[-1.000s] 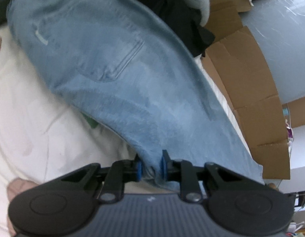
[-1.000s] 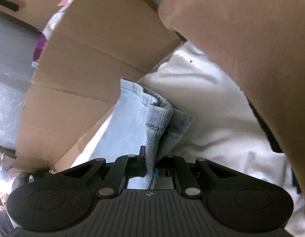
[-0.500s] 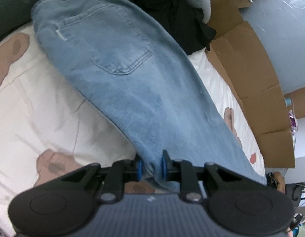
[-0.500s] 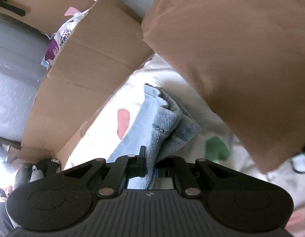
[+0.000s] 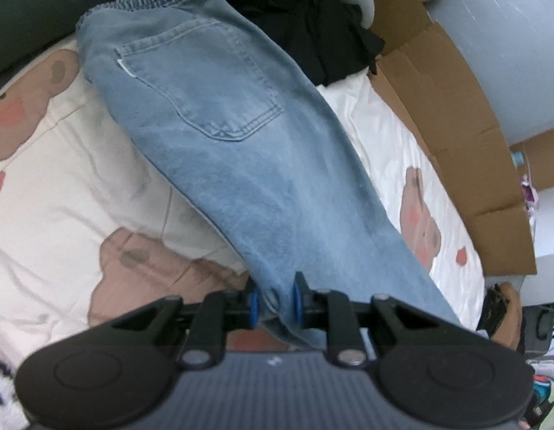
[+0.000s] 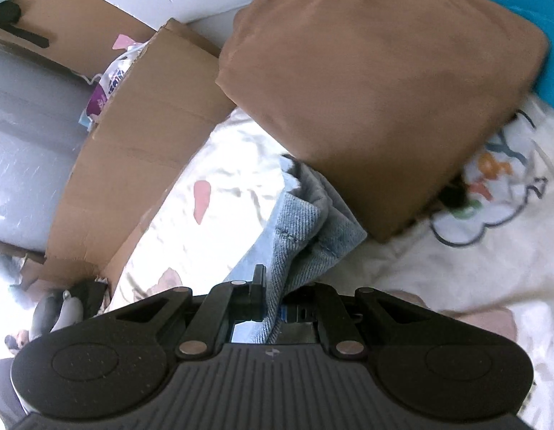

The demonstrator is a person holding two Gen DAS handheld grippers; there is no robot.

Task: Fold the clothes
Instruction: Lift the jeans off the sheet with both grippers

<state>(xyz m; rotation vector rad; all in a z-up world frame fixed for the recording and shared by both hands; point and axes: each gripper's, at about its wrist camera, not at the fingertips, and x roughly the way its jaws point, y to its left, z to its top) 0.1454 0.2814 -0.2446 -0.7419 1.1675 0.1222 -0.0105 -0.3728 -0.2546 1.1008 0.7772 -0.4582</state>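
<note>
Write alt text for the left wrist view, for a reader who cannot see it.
The left claw is shut on the lower end of light blue jeans, which stretch away, back pocket up, across a cream bear-print bedsheet. Dark clothes and flattened cardboard lie beyond.

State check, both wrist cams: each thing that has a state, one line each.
jeans: lying lengthwise on the bedding, back pocket up, leg end pinched at both grippers
left gripper: shut on the jeans
right gripper: shut on the jeans' hem
brown garment: folded, resting on the bedding beyond the hem
cardboard box: flaps open, beside the bed
black clothing: heaped, unfolded, past the waistband
</note>
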